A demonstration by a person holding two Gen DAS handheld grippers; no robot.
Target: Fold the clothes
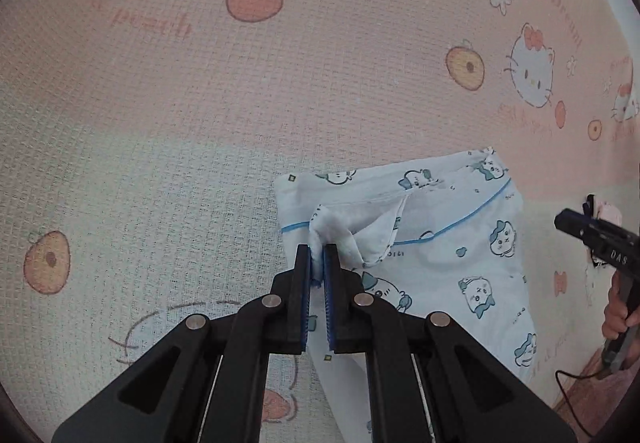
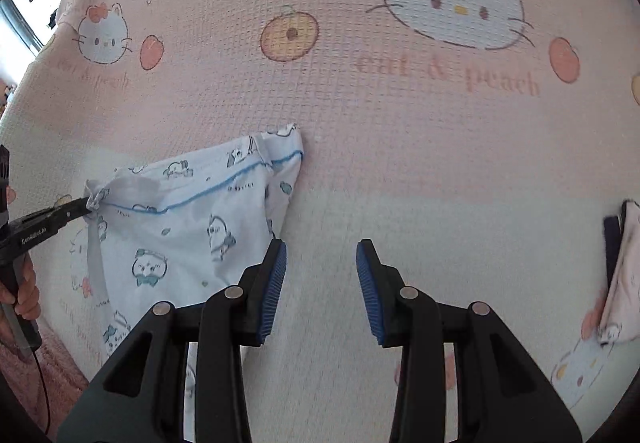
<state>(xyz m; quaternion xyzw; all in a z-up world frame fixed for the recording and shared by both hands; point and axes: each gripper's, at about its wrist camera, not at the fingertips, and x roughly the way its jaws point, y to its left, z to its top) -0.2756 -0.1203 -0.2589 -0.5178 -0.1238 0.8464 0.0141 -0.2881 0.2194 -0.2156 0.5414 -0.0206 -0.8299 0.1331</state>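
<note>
- The left hand-held gripper [image 1: 319, 255] is clamped on a bunched white fold of the pale blue cartoon-print cotton garment [image 1: 452, 235].
- The garment lies on the pink cat-and-peach printed bed sheet [image 1: 280, 91], spreading ahead and right of that gripper.
- The right hand-held gripper [image 2: 321, 255] hangs empty with its 2 fingers apart, the garment just left of it.

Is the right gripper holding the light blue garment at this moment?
No, the right gripper is open with nothing between its fingers; the light blue garment lies beside it.
</note>
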